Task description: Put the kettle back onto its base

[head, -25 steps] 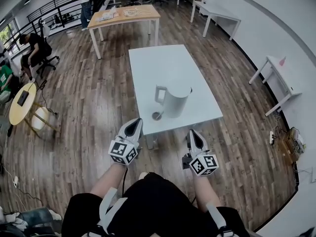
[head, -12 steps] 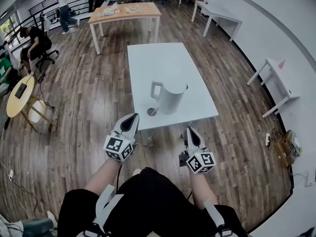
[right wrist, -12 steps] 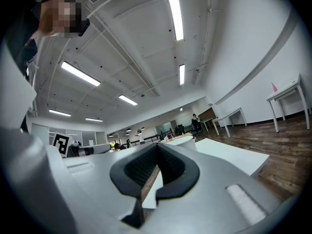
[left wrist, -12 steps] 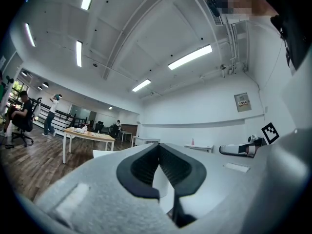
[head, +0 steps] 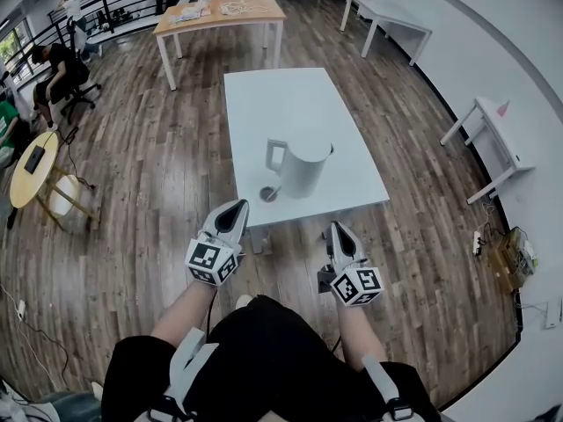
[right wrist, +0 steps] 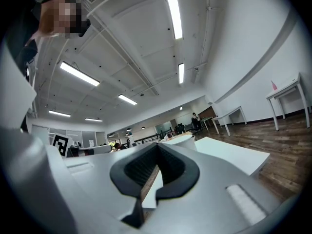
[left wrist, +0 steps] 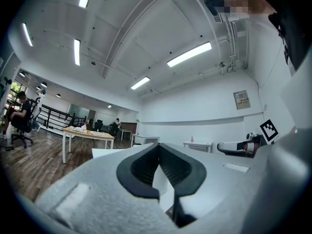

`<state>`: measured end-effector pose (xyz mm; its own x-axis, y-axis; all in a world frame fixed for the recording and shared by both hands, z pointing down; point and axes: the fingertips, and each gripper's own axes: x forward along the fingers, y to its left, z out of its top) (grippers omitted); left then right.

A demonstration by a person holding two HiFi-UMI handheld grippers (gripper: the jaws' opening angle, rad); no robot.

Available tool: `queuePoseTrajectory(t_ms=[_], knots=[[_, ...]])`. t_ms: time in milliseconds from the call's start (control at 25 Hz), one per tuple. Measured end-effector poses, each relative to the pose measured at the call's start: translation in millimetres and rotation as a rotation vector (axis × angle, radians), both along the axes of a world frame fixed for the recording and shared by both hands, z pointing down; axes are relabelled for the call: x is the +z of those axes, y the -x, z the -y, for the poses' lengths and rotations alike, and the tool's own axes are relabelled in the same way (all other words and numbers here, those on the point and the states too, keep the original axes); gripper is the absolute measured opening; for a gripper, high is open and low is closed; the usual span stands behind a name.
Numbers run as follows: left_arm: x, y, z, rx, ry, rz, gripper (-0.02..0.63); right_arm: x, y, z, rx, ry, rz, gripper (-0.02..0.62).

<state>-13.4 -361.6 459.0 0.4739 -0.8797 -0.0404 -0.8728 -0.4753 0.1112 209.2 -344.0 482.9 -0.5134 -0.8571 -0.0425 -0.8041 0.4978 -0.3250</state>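
A white kettle (head: pixel 299 167) with its handle to the left stands near the front edge of a white table (head: pixel 290 112). Just left of it on the table lies its small round base (head: pixel 268 192), apart from the kettle. My left gripper (head: pixel 236 211) is shut and empty, held in front of the table's front edge, short of the base. My right gripper (head: pixel 337 232) is also shut and empty, in front of the table's right half. In the right gripper view the kettle's rim (right wrist: pixel 181 140) peeks over the shut gripper (right wrist: pixel 157 146). The left gripper view shows its gripper (left wrist: pixel 159 146) shut.
A wooden table (head: pixel 220 14) with papers stands beyond the white one. A white side table (head: pixel 494 134) is against the right wall. A small round yellow table (head: pixel 32 170) and seated people are at the left. Wood floor surrounds the white table.
The view has shifted slightly, so the table and kettle sit a little higher in the picture. Both grippers stay shut and in the same place. A person in the background walked left.
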Motion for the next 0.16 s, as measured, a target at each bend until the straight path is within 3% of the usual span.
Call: queuePoseTrajectory(t_ms=[160], knots=[[8.1,-4.5,1.0,0.014,-0.003,0.053,0.003,6.7,1.7,1.4,-0.004,0.011,-0.002,0.0]])
